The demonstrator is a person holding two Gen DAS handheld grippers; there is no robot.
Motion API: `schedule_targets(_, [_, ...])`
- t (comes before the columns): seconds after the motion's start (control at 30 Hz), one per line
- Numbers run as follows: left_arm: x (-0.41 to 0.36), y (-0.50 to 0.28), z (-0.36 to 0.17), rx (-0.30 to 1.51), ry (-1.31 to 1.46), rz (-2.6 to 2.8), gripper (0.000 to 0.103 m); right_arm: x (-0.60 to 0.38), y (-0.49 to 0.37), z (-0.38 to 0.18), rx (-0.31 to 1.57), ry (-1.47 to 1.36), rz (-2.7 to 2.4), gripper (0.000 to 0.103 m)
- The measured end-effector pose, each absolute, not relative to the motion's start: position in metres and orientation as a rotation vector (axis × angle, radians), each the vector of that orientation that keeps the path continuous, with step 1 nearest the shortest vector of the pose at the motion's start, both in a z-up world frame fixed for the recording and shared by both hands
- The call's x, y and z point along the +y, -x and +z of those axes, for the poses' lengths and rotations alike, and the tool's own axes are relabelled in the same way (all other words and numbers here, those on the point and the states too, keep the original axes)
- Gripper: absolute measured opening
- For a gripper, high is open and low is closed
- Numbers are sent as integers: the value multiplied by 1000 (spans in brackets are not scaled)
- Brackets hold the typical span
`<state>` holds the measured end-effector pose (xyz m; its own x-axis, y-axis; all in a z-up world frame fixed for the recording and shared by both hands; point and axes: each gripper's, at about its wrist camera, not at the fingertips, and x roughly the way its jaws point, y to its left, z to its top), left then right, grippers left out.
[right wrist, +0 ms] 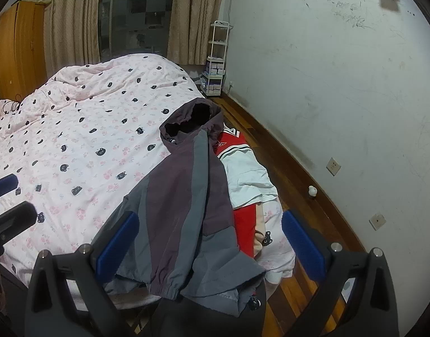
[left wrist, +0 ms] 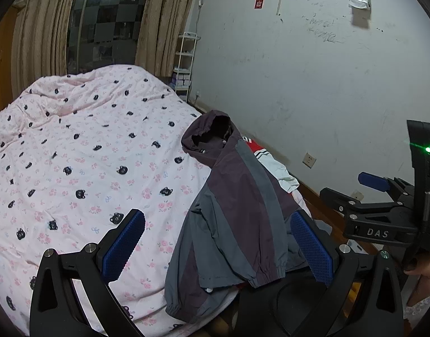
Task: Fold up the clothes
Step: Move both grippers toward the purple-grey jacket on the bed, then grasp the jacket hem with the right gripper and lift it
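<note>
A hooded jacket (left wrist: 237, 196) (right wrist: 184, 191) in dark purple and grey lies on the bed's near right corner. Its hood points away and its hem hangs over the bed's near edge. Under it lies a red and white garment (left wrist: 274, 165) (right wrist: 246, 165). My left gripper (left wrist: 219, 245) is open, its blue pads (left wrist: 125, 244) spread to either side of the jacket's lower half without touching it. My right gripper (right wrist: 209, 245) is open as well, hovering over the jacket's hem. Each gripper shows in the other's view: the right gripper (left wrist: 355, 189) and the left gripper (right wrist: 9, 200).
A pink duvet (left wrist: 88, 140) (right wrist: 88, 112) printed with cat faces covers the bed. A white shelf rack (right wrist: 216, 56) stands in the far corner by the curtains. A wooden wardrobe (right wrist: 15, 50) stands far left. Wood floor (right wrist: 293, 185) runs along the white wall on the right.
</note>
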<state>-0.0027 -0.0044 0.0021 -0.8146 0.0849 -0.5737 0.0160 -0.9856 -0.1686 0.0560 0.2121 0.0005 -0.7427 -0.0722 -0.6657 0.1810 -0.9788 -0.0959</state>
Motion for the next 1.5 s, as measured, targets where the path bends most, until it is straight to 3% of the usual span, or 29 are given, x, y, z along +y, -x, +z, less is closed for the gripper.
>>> schedule_targets(0.2, [4, 4, 0, -144, 937, 2994, 103, 216, -46, -5, 230, -1050, -2804, 103])
schedule_targets(0.63, [3, 19, -14, -257, 1015, 2859, 103, 211, 2, -53, 202, -1134, -2704, 103])
schedule_targets(0.9, [8, 20, -11, -124, 896, 2991, 103, 197, 35, -81, 230, -1167, -2677, 100])
schedule_targets(1.0, [4, 22, -12, -135, 916, 2974, 103, 191, 47, -95, 244, -1222, -2657, 75])
schedule_targets(1.03, [3, 24, -13, -143, 926, 2963, 103, 189, 51, -100, 245, -1250, -2643, 61])
schedule_targets(1.13, [-1, 26, -17, -172, 946, 2944, 103, 187, 57, -112, 236, -1298, -2611, 51])
schedule_targets(1.23, [-5, 26, -19, -190, 942, 2950, 103, 184, 59, -121, 246, -1335, -2586, 20])
schedule_targets(1.5, [-15, 24, -24, -236, 931, 2966, 103, 183, 58, -115, 240, -1333, -2567, 3])
